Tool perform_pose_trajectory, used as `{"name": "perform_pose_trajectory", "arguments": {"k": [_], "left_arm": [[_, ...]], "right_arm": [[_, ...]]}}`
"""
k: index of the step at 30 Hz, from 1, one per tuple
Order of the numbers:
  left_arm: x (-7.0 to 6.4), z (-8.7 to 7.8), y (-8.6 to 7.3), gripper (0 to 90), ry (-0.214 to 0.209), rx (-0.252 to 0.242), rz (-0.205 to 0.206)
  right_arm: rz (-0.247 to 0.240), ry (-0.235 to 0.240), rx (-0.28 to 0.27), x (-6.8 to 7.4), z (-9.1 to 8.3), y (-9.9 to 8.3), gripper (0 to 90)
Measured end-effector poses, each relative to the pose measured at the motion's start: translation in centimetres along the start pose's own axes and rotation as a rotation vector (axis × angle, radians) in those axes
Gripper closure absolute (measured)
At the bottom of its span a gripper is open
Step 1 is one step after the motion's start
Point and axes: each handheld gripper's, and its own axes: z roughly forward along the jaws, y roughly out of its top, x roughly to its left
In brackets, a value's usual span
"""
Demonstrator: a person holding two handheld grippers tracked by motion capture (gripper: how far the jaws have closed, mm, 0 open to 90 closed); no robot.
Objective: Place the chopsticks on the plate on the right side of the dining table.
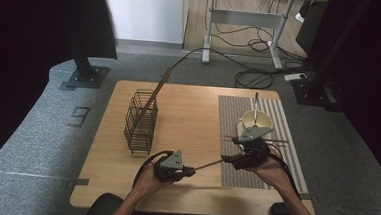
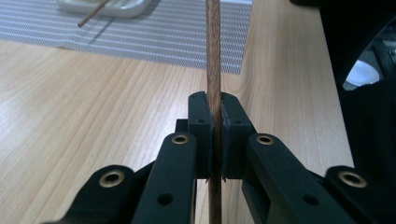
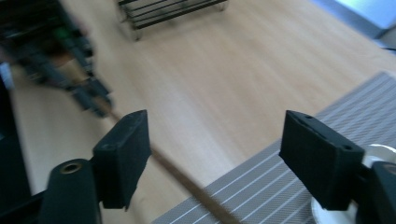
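Note:
My left gripper (image 1: 188,171) sits near the table's front edge, shut on a brown wooden chopstick (image 1: 209,165) that points right toward my right gripper (image 1: 229,160). In the left gripper view the chopstick (image 2: 213,60) runs straight up between the closed jaws (image 2: 214,108). My right gripper (image 3: 222,142) stands wide open, with the chopstick (image 3: 187,183) passing low between its jaws without touching them. The left gripper (image 3: 65,70) appears blurred beyond it.
A black wire basket (image 1: 141,120) stands on the left of the table with a long wooden stick (image 1: 155,93) leaning in it. A striped placemat (image 1: 233,110) on the right carries a white bowl (image 1: 254,122) and another thin stick (image 1: 276,141).

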Motion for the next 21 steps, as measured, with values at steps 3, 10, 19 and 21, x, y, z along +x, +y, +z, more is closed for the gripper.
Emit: {"name": "perform_pose_trajectory", "arguments": {"k": [3,10,19,21], "left_arm": [[-0.1,0.2,0.1,85.3,-0.009,0.013,0.000],[-0.4,0.5,0.2,85.2,-0.031,0.056,0.018],[-0.7,1.0,0.5,85.3,-0.058,0.081,0.029],[-0.7,1.0,0.5,85.3,-0.061,0.079,0.028]], "right_arm": [[-0.042,0.024,0.042,0.6,0.5,-0.1,22.3],[-0.207,0.054,0.170,2.9,2.8,-0.6,41.9],[-0.315,0.064,0.250,3.9,3.7,-0.8,63.7],[-0.325,0.064,0.259,4.0,3.8,-0.8,65.9]]}}
